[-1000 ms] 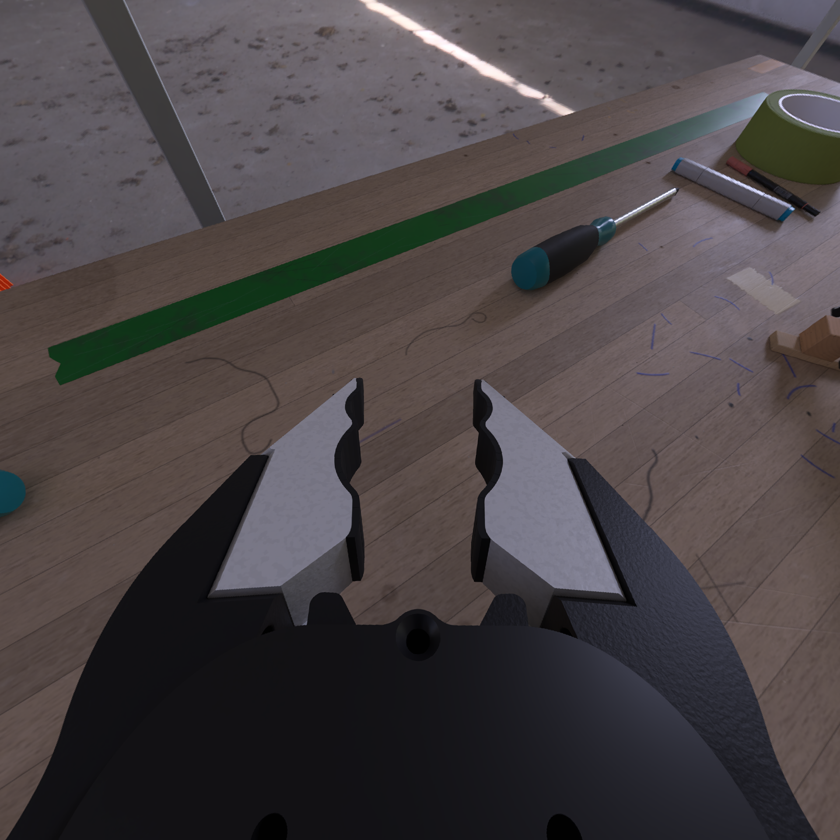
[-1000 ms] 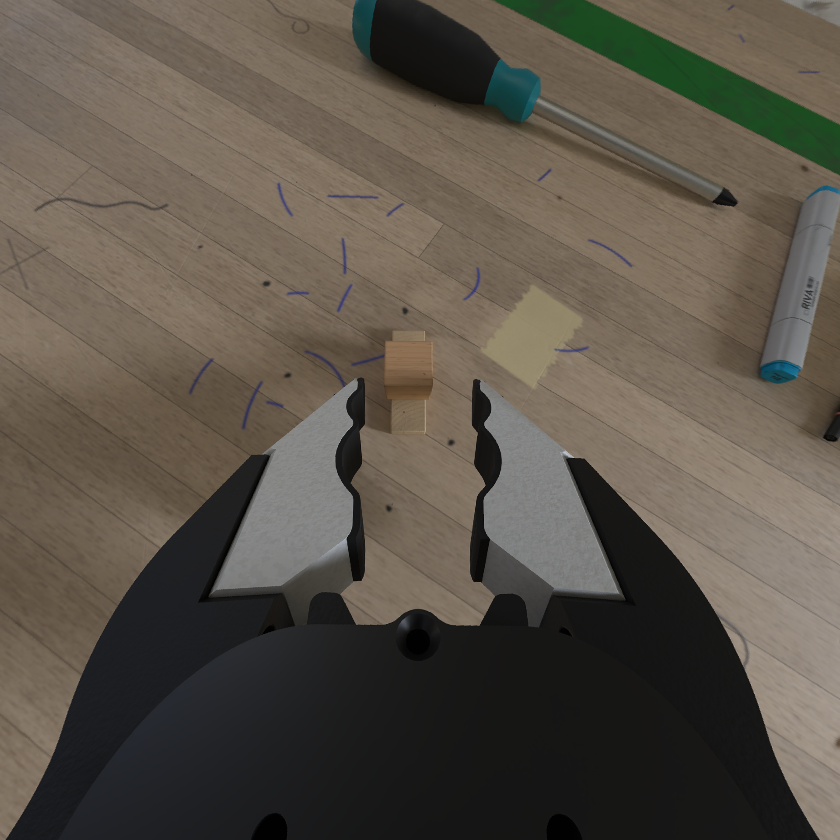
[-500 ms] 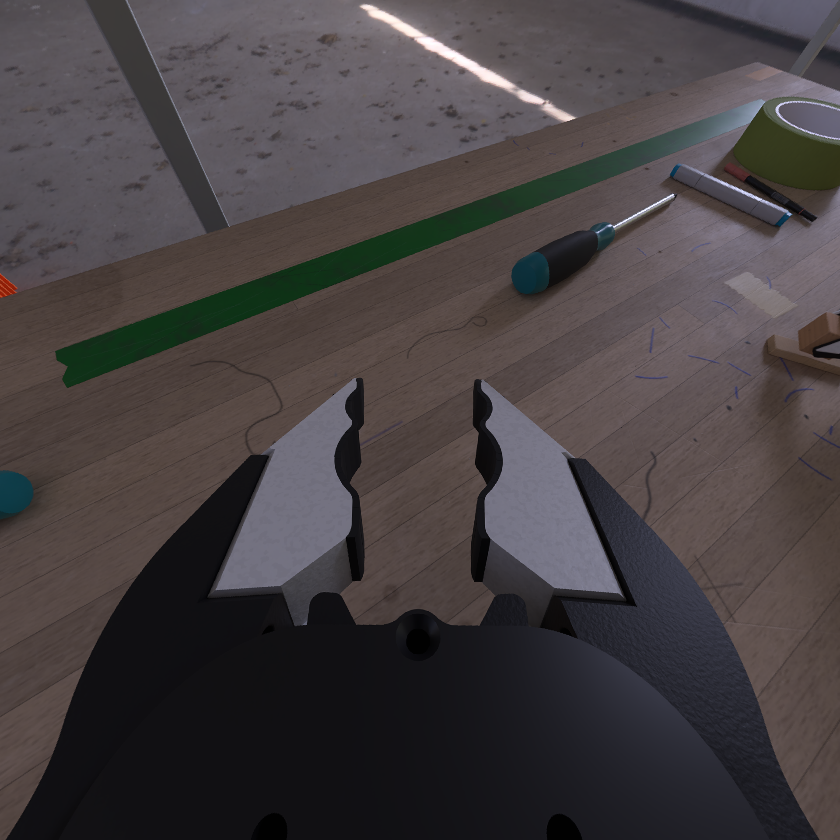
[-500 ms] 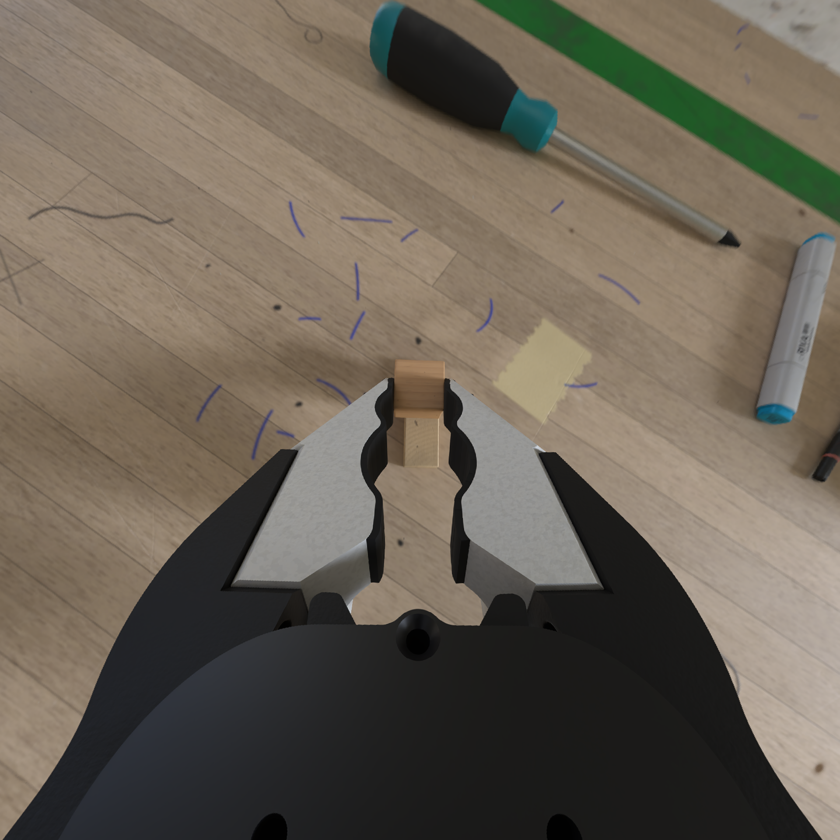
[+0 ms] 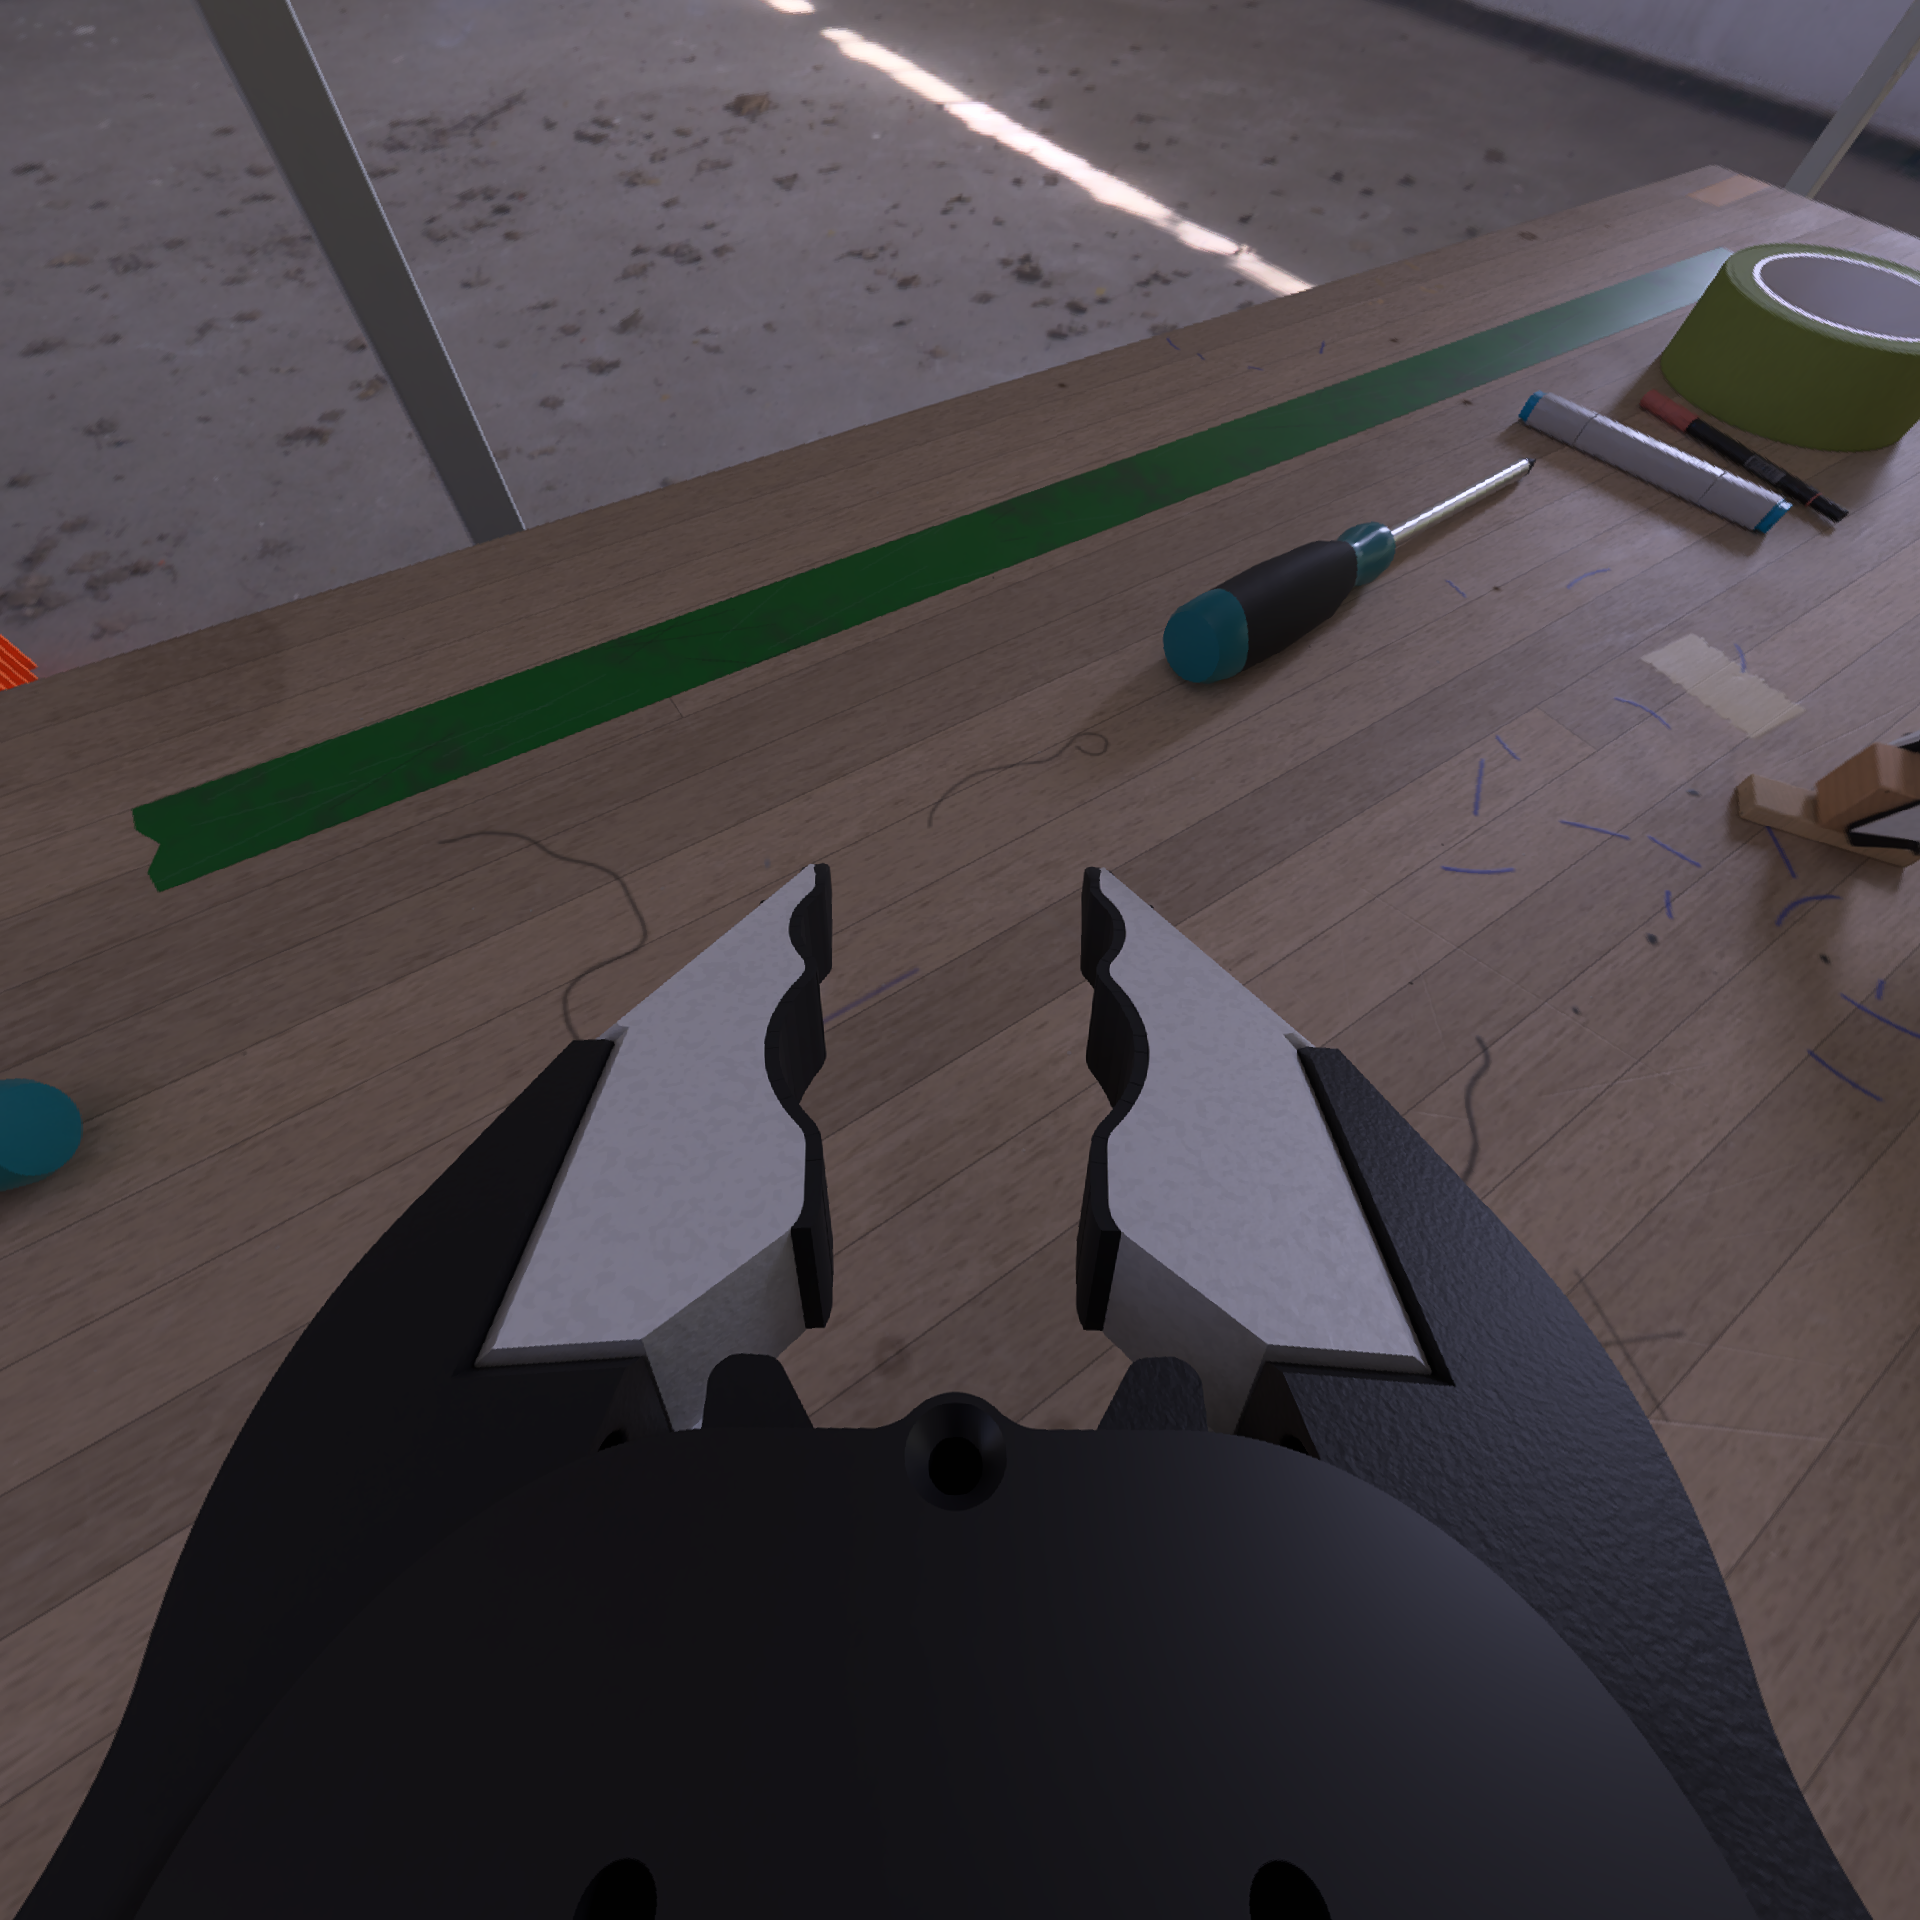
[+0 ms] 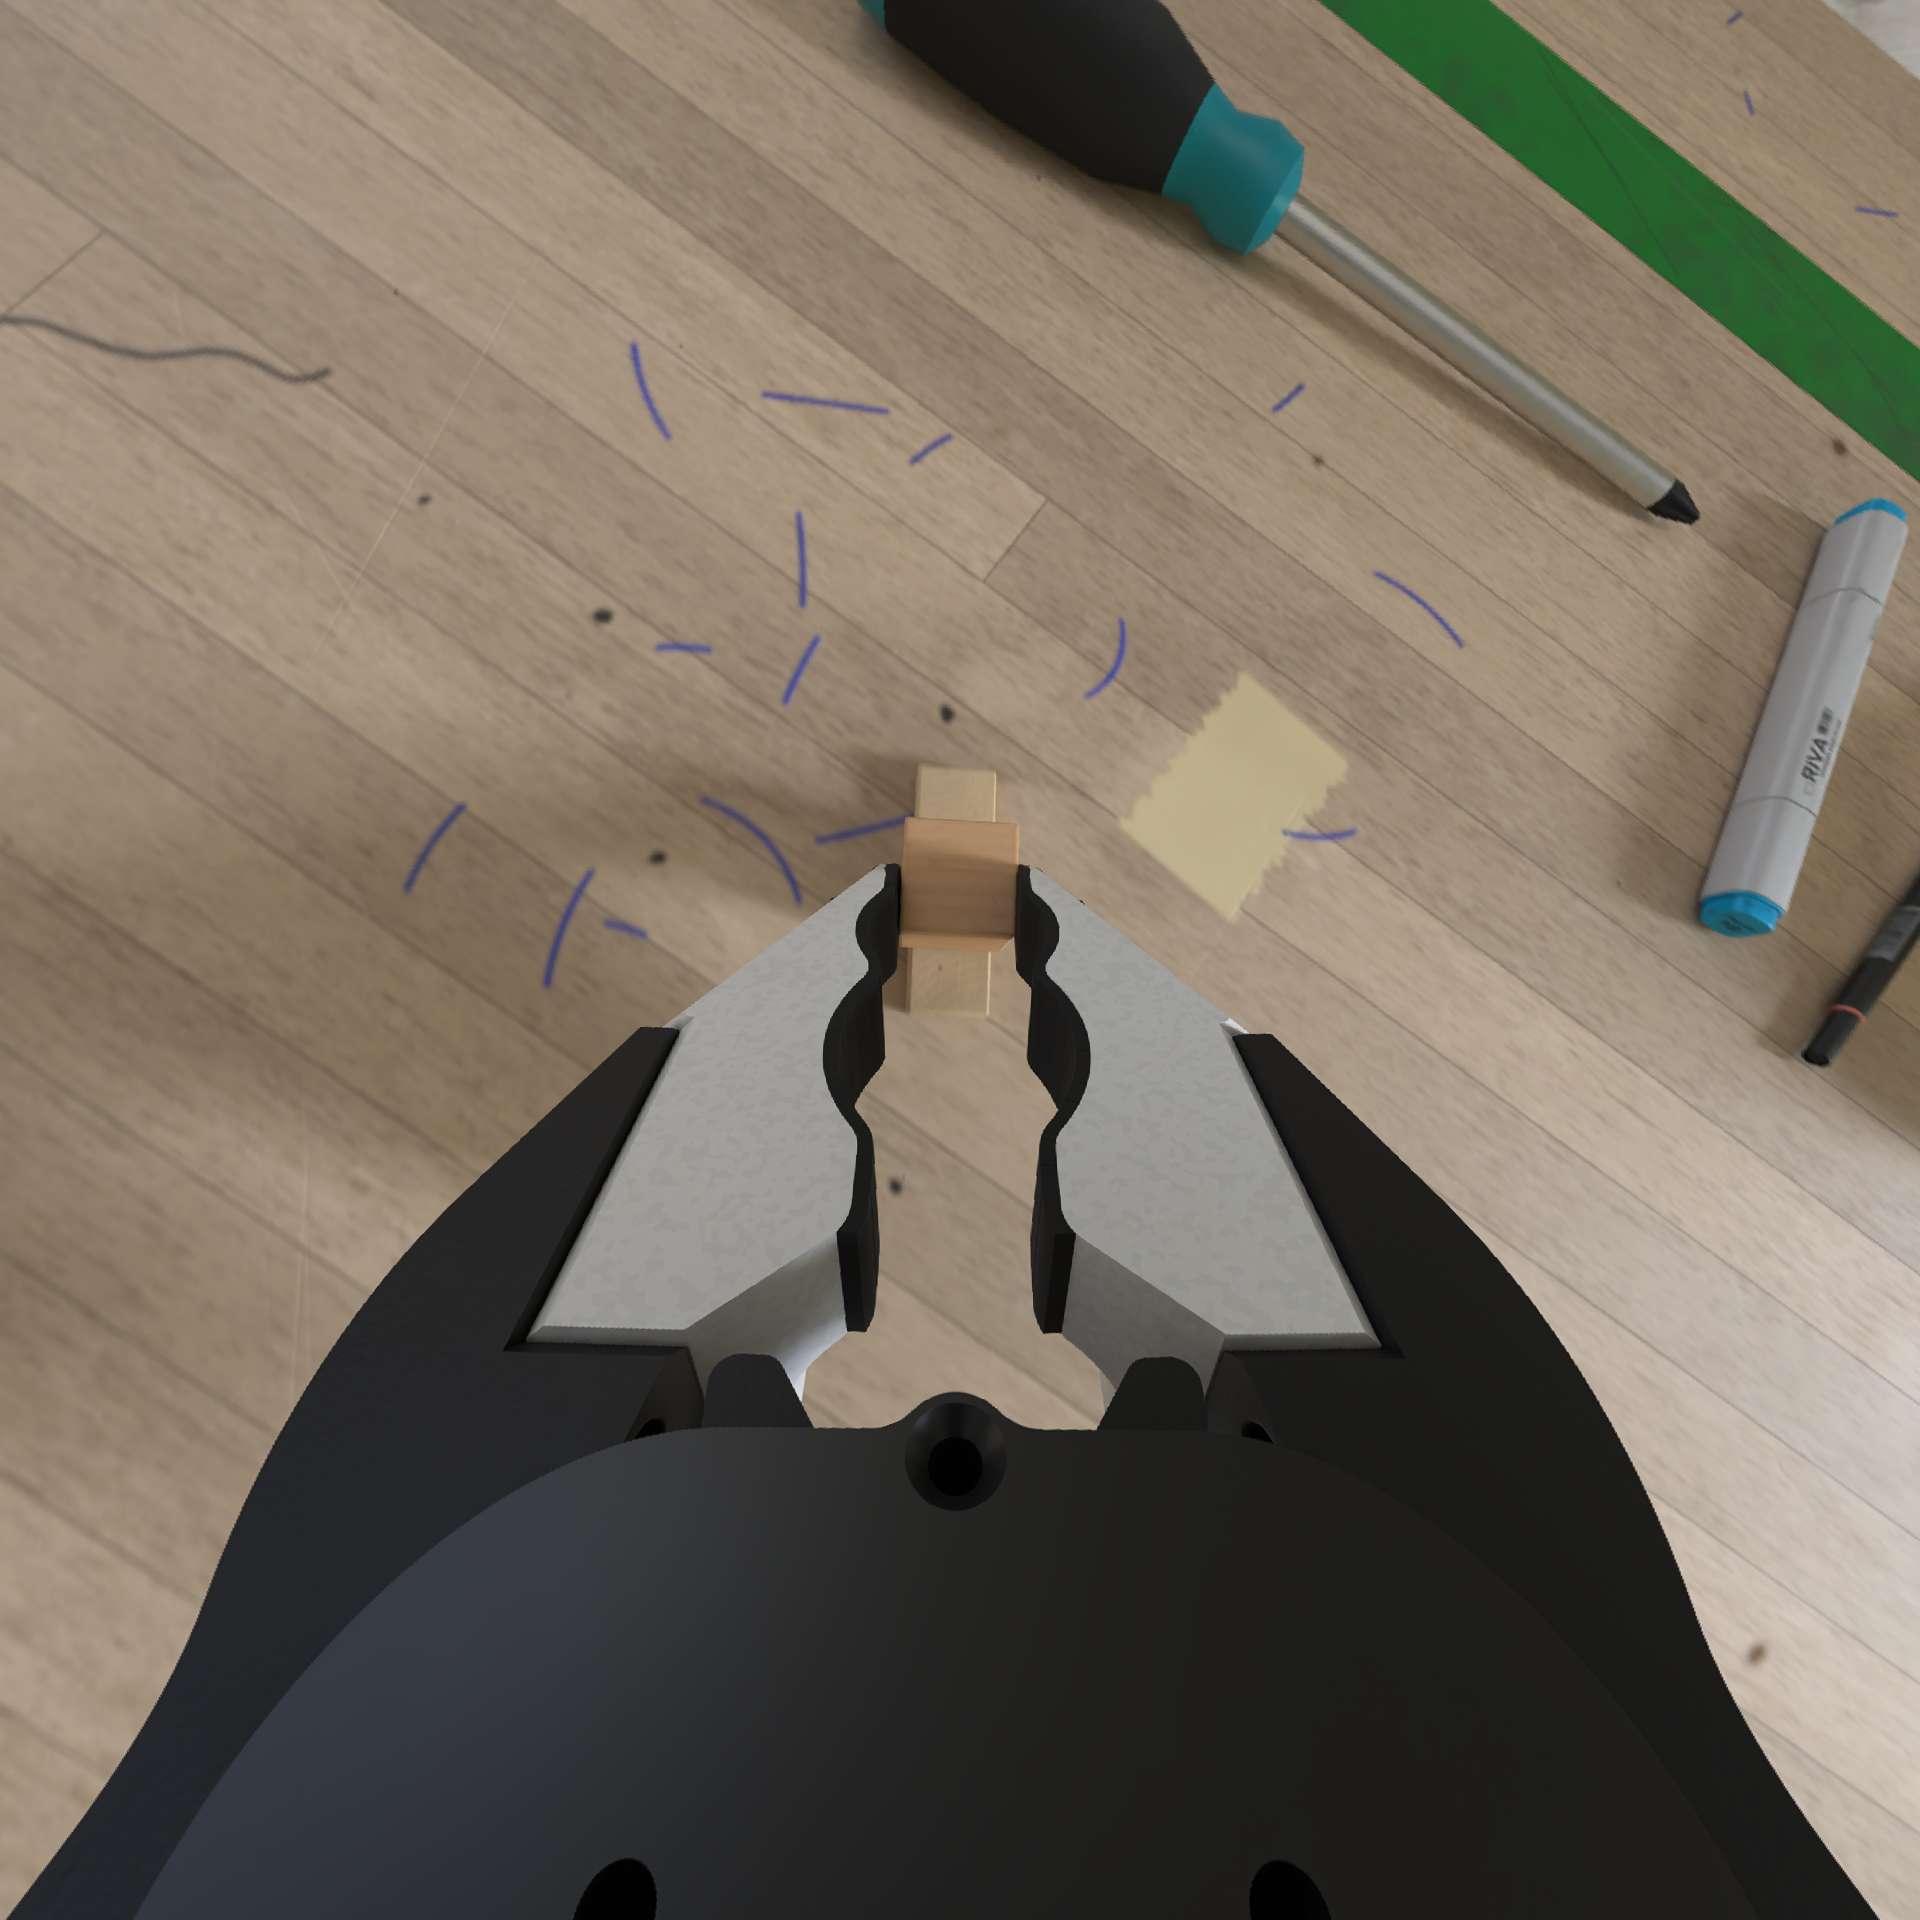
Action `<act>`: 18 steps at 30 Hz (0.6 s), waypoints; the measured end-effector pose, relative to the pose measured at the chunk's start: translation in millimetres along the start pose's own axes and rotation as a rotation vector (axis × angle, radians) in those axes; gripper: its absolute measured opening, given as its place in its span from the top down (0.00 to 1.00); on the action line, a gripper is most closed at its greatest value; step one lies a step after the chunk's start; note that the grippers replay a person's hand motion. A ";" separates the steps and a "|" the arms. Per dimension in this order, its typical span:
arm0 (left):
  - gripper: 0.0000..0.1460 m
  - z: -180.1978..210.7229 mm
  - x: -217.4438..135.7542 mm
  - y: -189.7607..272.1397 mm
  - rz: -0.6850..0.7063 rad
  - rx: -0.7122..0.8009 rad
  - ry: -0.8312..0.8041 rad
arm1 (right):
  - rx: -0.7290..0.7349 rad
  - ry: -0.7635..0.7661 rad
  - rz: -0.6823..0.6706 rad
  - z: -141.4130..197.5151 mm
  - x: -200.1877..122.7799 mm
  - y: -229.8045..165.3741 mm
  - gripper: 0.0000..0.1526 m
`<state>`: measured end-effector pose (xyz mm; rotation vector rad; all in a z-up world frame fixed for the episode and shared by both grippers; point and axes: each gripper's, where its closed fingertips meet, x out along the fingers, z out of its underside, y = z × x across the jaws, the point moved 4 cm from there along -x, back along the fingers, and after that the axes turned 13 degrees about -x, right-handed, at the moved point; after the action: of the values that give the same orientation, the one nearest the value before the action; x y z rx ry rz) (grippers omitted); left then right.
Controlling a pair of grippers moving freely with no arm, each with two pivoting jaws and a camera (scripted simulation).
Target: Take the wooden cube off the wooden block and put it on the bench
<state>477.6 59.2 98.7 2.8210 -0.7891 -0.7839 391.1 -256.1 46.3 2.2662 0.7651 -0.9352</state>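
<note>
The small wooden cube (image 6: 956, 883) is clamped between the fingertips of my right gripper (image 6: 956, 885), which is shut on it. The paler wooden block (image 6: 943, 982) lies on the bench under the cube, and both its ends show past the cube. I cannot tell whether cube and block still touch. The left wrist view shows the cube (image 5: 1865, 795) and the block (image 5: 1787, 826) at the far right edge. My left gripper (image 5: 956, 904) is open and empty, above bare bench (image 5: 935, 1039), well to the left of the block.
A black and teal screwdriver (image 6: 1091, 83) (image 5: 1268, 613) lies beyond the block. A grey marker (image 6: 1797, 727), a thin black pen (image 6: 1870, 977), a beige tape patch (image 6: 1236, 795), a green tape strip (image 5: 831, 592) and an olive tape roll (image 5: 1808, 353) are around. A teal object (image 5: 31, 1127) sits at the left.
My right gripper moved forward over the cube and shut on it. The block's far end now shows past the cube. The left gripper's view has drifted slightly; its jaws stay open.
</note>
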 end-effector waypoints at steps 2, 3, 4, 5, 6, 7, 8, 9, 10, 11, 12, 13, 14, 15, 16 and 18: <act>0.67 0.6 0.2 0.2 -0.001 0.004 -0.003 | 0.001 -0.002 0.006 5.3 -8.1 0.3 0.86; 0.67 0.6 0.2 0.2 -0.002 0.006 -0.003 | 0.011 0.000 0.004 8.4 -11.8 0.5 0.86; 0.67 0.5 0.2 0.3 -0.002 0.006 -0.002 | 0.026 -0.003 -0.005 11.3 -14.9 1.0 0.86; 0.67 0.5 0.2 0.5 -0.001 0.005 -0.002 | 0.043 -0.004 -0.014 13.3 -17.1 1.6 0.86; 0.67 0.6 0.4 0.7 0.000 0.005 -0.003 | 0.059 0.000 -0.023 14.1 -18.4 1.9 0.86; 0.67 0.9 0.5 0.8 -0.001 0.007 -0.004 | 0.074 0.012 -0.032 13.9 -18.9 1.9 0.86; 0.67 1.3 0.8 1.0 -0.001 0.009 -0.005 | 0.087 0.026 -0.040 13.1 -18.3 1.8 0.86; 0.67 1.6 1.0 1.2 -0.002 0.012 -0.007 | 0.095 0.035 -0.049 11.8 -16.9 1.3 0.86; 0.67 1.8 1.2 1.3 -0.003 0.013 -0.007 | 0.096 0.038 -0.056 10.6 -14.6 0.8 0.86; 0.67 1.9 1.3 1.3 -0.003 0.014 -0.007 | 0.089 0.033 -0.056 10.1 -11.8 0.7 0.86; 0.67 2.0 1.3 1.2 -0.004 0.015 -0.008 | 0.079 0.023 -0.050 10.1 -8.8 0.8 0.86; 0.67 2.0 1.2 0.9 -0.005 0.016 -0.008 | 0.071 0.012 -0.046 10.7 -5.8 1.0 0.86; 0.67 1.8 1.1 0.5 -0.007 0.015 -0.007 | 0.069 0.001 -0.046 10.2 -5.1 1.2 0.86; 0.67 1.6 1.0 -0.1 -0.008 0.014 -0.006 | 0.076 0.009 -0.054 9.3 -4.1 1.3 0.86; 0.67 1.3 0.7 -0.6 -0.008 0.011 -0.005 | 0.086 0.019 -0.070 8.7 -3.2 1.1 0.86; 0.67 0.4 0.0 -1.1 -0.007 0.007 -0.002 | 0.085 0.015 -0.074 8.3 -2.7 1.3 0.86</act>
<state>477.9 60.1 98.1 2.8311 -0.7835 -0.7866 386.8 -263.4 43.8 2.3343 0.8356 -1.0038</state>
